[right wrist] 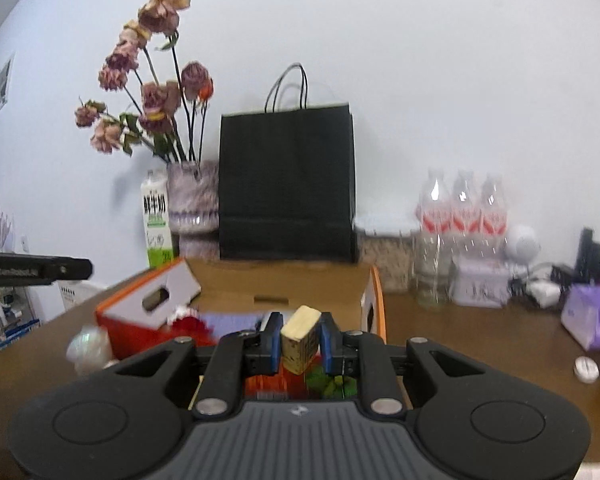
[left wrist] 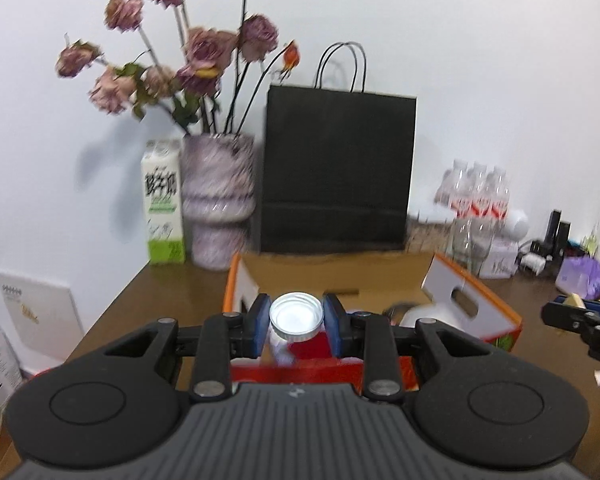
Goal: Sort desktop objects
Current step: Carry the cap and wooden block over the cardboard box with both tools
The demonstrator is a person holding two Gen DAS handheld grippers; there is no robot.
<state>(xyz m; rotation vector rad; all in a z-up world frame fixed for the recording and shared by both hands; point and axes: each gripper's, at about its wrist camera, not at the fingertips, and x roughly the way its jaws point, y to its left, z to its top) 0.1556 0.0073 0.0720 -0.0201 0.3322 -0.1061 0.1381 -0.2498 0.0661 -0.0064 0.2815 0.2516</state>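
Observation:
My left gripper [left wrist: 297, 320] is shut on a small glass jar [left wrist: 302, 348] with a silver screw lid and a red label; its blue pads press the lid from both sides. The jar hangs above an open cardboard box [left wrist: 340, 276] with orange-edged flaps. My right gripper [right wrist: 300, 338] is shut on a pale cork-like block [right wrist: 299, 350], tilted, over the same box [right wrist: 284, 284]. Red and green items lie blurred inside the box. In the left wrist view the right gripper [left wrist: 568, 312] shows at the right edge; in the right wrist view the left gripper [right wrist: 76, 269] shows at the left edge.
Behind the box a black paper bag [left wrist: 336, 172], a vase of dried roses [left wrist: 218, 200] and a milk carton [left wrist: 163, 204] stand against the wall. Water bottles [right wrist: 464, 216], a purple bag [right wrist: 592, 316] and a small round tin [right wrist: 586, 368] are on the brown table [right wrist: 480, 340] to the right.

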